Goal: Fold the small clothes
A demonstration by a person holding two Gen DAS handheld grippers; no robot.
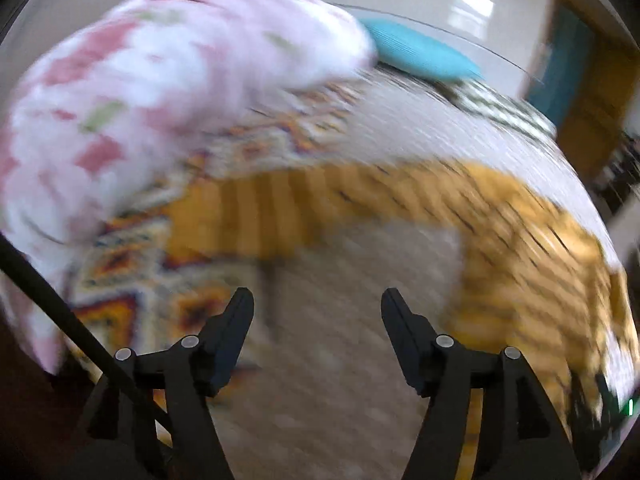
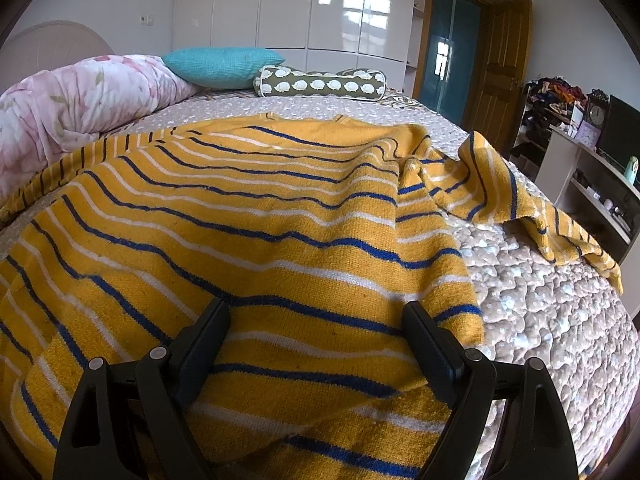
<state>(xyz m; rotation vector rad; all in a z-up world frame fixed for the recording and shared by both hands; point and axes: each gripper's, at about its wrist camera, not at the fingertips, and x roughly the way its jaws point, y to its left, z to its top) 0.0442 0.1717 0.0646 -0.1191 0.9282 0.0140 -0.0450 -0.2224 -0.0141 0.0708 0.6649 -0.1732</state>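
Yellow striped sweater [image 2: 256, 216] spread flat across the quilted bed [image 2: 552, 312], its body smoothed out and one sleeve [image 2: 500, 196] lying rumpled toward the right edge, partly lifted in a ridge. Right hand-held gripper [image 2: 316, 332] hovers low over the hem region, jaws parted with only the knit surface beneath them; nothing is clamped. Left hand-held gripper [image 1: 318, 324], seen in its own heavily blurred wrist view, likewise stands open and empty above pale bedding, with the yellow garment [image 1: 400, 208] beyond its fingertips; the blur makes it hard to say how near the cloth it is. A pink floral duvet [image 2: 80, 100], a turquoise pillow [image 2: 224, 62] and a patterned bolster [image 2: 320, 82] lie at the head of the bed, apart from the work. The step in hand appears to be laying out and preparing the first fold. The next move probably calls for pinching the loose sleeve at its cuff and drawing it inward across the body, keeping the fabric flat.
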